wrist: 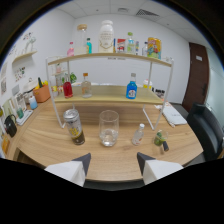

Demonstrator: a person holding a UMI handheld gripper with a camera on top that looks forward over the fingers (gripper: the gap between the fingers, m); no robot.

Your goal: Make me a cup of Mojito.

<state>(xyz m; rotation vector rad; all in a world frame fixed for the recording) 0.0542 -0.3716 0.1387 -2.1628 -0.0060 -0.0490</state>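
Note:
A clear glass (109, 128) stands on the wooden table (50, 137), just ahead of my gripper (113, 161) and in line with the gap between the fingers. Left of the glass stands a drink can (74, 126) with a silver top and dark body. To the right of the glass stands a small clear bottle (139, 134), and further right a small green bottle (160, 138). The gripper is open, with nothing between its fingers, back from all of them.
A two-level wooden shelf (110, 57) behind the glass carries several bottles, among them a blue one (131, 89), a red one (67, 88) and a large white jug (106, 36). An orange pot (42, 92) sits at the left. A dark chair (207, 127) stands at the right.

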